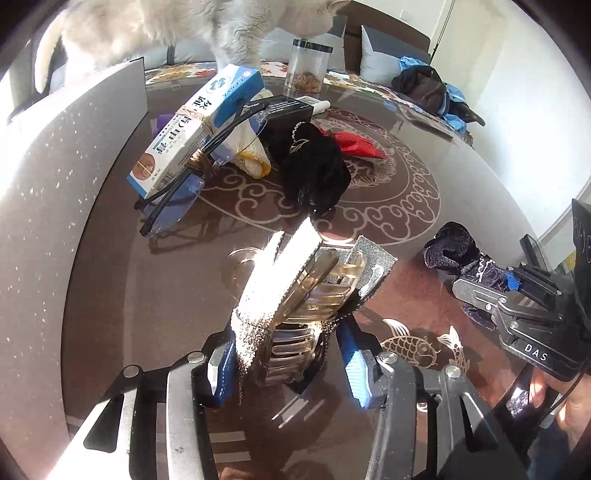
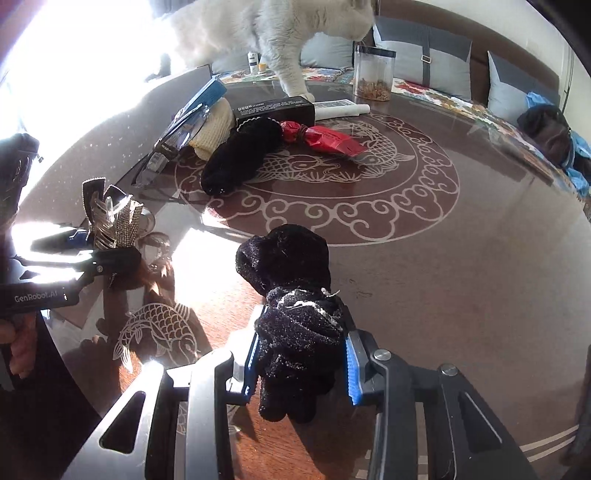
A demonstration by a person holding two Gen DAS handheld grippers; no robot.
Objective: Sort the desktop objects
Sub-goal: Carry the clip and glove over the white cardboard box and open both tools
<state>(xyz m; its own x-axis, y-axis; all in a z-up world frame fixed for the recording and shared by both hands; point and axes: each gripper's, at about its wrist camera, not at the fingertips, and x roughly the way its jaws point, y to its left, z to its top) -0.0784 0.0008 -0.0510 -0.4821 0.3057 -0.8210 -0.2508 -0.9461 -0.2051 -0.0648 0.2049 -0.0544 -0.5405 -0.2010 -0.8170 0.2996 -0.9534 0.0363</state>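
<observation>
A white cat point(image 2: 273, 33) stands at the desk's point(image 2: 480, 258) far edge, at twelve o'clock, one front paw set down beside a black box. At one o'clock, by the cat's nose, stands a clear jar point(image 2: 373, 72) with a dark lid and brown bits inside. Behind it, grey cushions point(image 2: 424, 55) lean along a sofa. At two o'clock a dark bag point(image 2: 546, 133) lies on blue cloth point(image 2: 576, 173). The brown desk is glossy and bears pale fish and cloud patterns.
</observation>
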